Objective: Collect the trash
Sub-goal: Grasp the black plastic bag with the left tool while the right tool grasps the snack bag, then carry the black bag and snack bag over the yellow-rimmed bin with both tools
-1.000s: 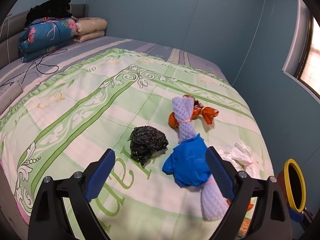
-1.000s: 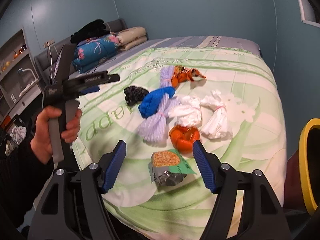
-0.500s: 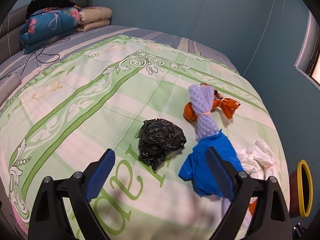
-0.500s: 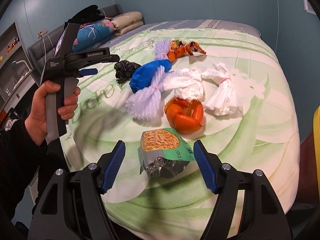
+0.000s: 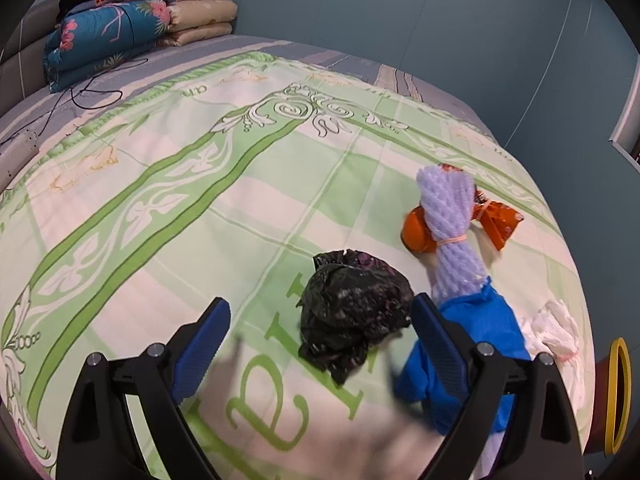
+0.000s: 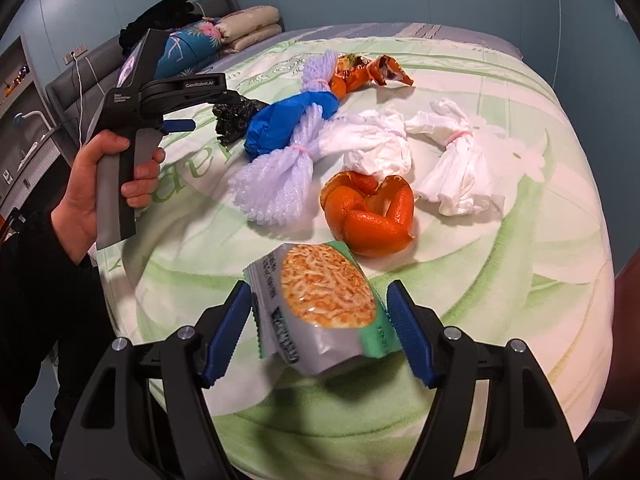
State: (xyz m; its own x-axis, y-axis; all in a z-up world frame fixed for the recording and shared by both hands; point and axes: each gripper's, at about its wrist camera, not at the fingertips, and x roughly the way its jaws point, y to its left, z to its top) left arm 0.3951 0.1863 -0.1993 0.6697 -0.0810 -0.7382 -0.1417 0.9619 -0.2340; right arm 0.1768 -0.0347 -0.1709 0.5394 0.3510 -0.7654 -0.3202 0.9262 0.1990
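Two grippers are held low over the bed (image 5: 168,184), each lined up with one piece of trash so it can be picked up. The right gripper (image 6: 320,312) is set around the snack packet (image 6: 320,308); its fingers are spread apart, one on each side of the packet, and nothing is squeezed yet. The packet is silver and green, puffed up, with a picture of orange noodles on it. It lies just in front of the orange peel (image 6: 368,216). The left gripper (image 5: 320,328) is aimed at the black bag (image 5: 352,312), which lies left of the orange peel in the right view. Its fingers are wide apart too, and the bag sits between them without being pinched. The bag is dark, shiny and crumpled into a ball.
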